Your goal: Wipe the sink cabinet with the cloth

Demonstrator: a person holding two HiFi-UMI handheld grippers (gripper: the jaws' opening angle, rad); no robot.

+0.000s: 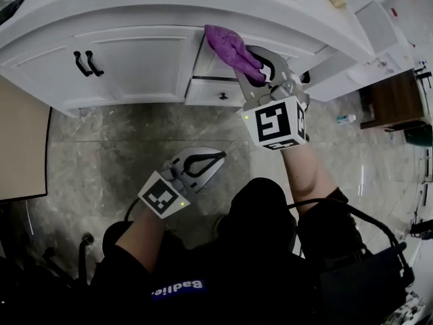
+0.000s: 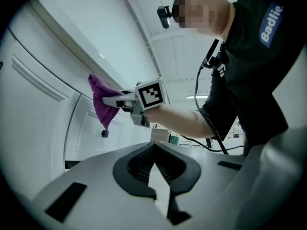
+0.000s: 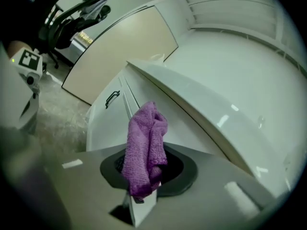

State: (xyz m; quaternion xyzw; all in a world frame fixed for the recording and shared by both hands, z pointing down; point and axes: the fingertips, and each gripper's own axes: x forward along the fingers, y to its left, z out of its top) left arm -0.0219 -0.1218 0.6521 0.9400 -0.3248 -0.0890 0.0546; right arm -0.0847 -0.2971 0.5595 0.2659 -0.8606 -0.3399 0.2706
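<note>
Hanging bunched just below the counter's (image 1: pixel 169 9) front edge, the purple cloth (image 1: pixel 232 51) lies against the white sink cabinet (image 1: pixel 142 63) at the top of a drawer (image 1: pixel 215 87). It is pinched in the closed jaws of the right gripper (image 1: pixel 260 70). The left gripper (image 1: pixel 203 162) hangs well back from the counter over the marbled floor (image 1: pixel 101 141), jaws together on nothing.

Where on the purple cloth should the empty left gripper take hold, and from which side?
Likely the folded bunch of the cloth beyond the jaws of the right gripper, which are shut on its lower end. The left gripper should come from the person's left; the cabinet blocks the far side.
</note>
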